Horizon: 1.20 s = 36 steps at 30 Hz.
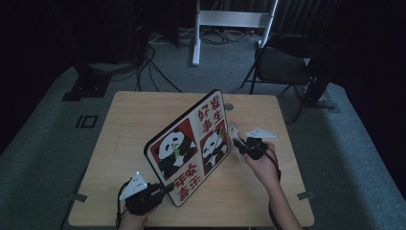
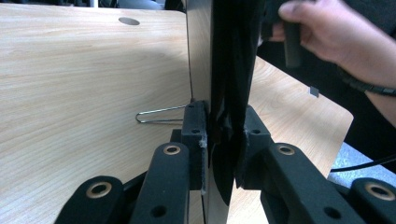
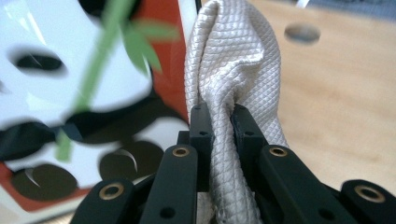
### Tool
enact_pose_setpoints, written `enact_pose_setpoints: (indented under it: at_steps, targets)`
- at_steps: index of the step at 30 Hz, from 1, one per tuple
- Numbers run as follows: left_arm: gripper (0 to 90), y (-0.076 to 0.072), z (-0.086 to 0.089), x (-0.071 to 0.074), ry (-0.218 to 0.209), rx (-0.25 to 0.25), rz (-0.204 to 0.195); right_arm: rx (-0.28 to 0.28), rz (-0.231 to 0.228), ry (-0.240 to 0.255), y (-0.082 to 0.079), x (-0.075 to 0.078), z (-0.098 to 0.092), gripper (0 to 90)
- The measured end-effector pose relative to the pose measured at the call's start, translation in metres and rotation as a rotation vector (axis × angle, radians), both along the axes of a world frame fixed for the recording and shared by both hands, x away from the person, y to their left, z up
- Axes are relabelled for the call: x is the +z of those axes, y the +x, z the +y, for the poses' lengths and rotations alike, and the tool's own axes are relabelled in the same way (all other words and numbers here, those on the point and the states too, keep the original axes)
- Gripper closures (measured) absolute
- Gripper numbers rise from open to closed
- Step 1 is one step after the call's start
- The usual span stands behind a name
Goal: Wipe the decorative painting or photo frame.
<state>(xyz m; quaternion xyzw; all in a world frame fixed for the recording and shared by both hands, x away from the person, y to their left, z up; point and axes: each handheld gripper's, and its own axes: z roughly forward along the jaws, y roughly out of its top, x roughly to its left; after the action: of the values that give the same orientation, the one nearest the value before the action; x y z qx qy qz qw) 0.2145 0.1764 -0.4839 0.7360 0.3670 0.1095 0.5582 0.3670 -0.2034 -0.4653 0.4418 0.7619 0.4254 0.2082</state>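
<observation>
1. Left gripper [image 1: 165,188], at the near left of the light wooden bench [image 1: 129,124]: its jaws are clamped on the bottom corner of the flat, glossy panda-print board with red panels and Chinese characters [image 1: 189,148]. In the left gripper view the board [image 2: 200,56] stands on edge between the pads, with dark cloth-like backing pinched in beside it.

2. The board stands tilted at mid-bench, printed face toward the person, and runs from the near left up toward the far right. A thin bent wire piece [image 2: 156,116] pokes out at its base on the bench side; I cannot tell what it is attached to.

3. Right gripper [image 1: 238,145], just right of the board: its jaws are clamped on a crumpled, pale grey cloth with a fine diamond weave [image 3: 233,74], which sits right beside the printed face.

4. Risks, as I judge them:
   - The hold is on one corner only, so a firm push from the cloth could twist or tip the board.
   - Backing caught in the jaws may slip and let the board slide down.
   - A loosely bunched cloth can pull out of the jaws in mid-stroke.
   - Hard gripper parts could scratch the glossy print if they meet it ahead of the cloth.
</observation>
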Motion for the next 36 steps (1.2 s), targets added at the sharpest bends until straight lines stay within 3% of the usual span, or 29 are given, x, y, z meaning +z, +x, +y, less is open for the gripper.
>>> enact_pose_setpoints:
  at_steps: [15, 20, 28, 36]
  targets:
    - [77.9, 0.0, 0.0, 0.0, 0.001, 0.002, 0.0, 0.045, -0.214, 0.04, -0.001, 0.095, 0.012, 81.5]
    - [78.0, 0.0, 0.0, 0.0, 0.005, 0.003, -0.003, 0.062, -0.258, 0.042, 0.0, 0.117, 0.02, 81.5]
    - [78.2, 0.0, 0.0, 0.0, 0.008, 0.007, -0.004, 0.098, -0.289, 0.05, 0.001, 0.134, 0.037, 81.5]
    - [78.3, 0.0, 0.001, 0.0, 0.01, 0.004, -0.006, 0.143, -0.294, 0.038, 0.004, 0.135, 0.058, 81.5]
